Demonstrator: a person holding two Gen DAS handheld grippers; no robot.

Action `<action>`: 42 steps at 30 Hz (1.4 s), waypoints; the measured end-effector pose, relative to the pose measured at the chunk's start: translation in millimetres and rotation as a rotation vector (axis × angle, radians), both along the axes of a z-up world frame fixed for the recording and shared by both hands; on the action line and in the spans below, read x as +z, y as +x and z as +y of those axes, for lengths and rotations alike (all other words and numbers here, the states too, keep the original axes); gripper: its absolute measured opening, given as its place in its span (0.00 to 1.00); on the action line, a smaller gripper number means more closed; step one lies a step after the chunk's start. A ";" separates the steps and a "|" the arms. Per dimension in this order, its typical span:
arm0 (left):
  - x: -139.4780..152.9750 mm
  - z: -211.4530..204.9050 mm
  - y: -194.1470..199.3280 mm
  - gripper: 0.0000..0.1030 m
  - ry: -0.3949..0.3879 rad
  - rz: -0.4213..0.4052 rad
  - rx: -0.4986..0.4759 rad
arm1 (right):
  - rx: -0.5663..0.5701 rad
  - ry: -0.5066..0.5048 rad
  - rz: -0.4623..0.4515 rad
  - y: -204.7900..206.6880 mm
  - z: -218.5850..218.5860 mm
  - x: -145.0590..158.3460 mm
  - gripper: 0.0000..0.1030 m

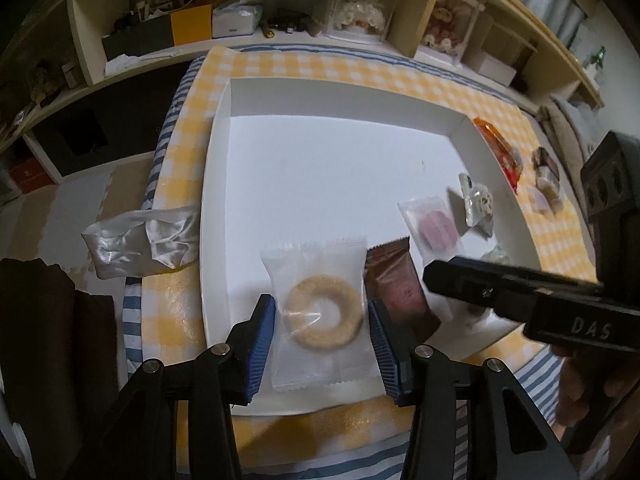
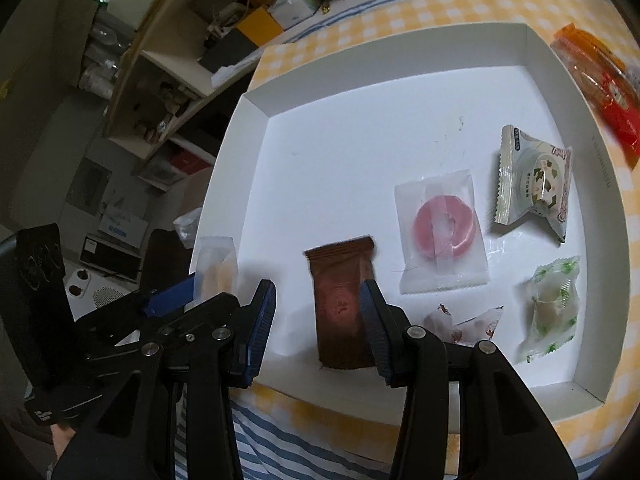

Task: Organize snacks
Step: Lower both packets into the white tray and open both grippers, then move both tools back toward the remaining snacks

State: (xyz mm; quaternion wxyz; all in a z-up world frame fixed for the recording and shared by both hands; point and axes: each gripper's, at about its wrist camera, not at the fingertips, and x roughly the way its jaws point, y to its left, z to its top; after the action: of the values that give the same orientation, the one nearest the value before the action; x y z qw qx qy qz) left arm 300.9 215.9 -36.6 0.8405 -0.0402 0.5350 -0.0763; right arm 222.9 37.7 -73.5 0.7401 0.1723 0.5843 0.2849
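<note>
Left hand-held gripper (image 1: 322, 330) spread astride ring biscuit packet (image 1: 320, 316); right hand-held gripper (image 2: 316, 316) spread, brown packet (image 2: 344, 304) lengthwise between jaws.

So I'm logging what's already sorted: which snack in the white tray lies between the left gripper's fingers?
The clear-wrapped beige ring biscuit, at the tray's near left end. The brown packet lies beside it.

A crumpled silver ribbon (image 1: 140, 240) drapes over the worktop's left edge; cluttered cream shelves (image 1: 132, 28) stand beyond its far edge.
</note>
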 end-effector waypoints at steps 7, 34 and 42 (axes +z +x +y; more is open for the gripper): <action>-3.5 -6.3 -15.6 0.63 0.028 -0.002 -0.015 | 0.008 -0.035 -0.022 -5.0 -10.1 5.0 0.63; 45.5 -9.3 -54.8 1.00 0.030 -0.054 -0.006 | 0.057 -0.140 -0.140 -33.1 -44.5 40.6 1.00; 74.5 -18.1 -60.0 1.00 0.012 -0.097 0.012 | 0.062 -0.162 -0.207 -36.2 -64.1 65.4 1.00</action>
State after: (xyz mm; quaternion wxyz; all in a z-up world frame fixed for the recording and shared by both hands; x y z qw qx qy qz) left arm 240.8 197.8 37.9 0.8660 -0.0348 0.4939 -0.0698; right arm 186.7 -26.5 -8.0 0.7987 0.0639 0.5310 0.2757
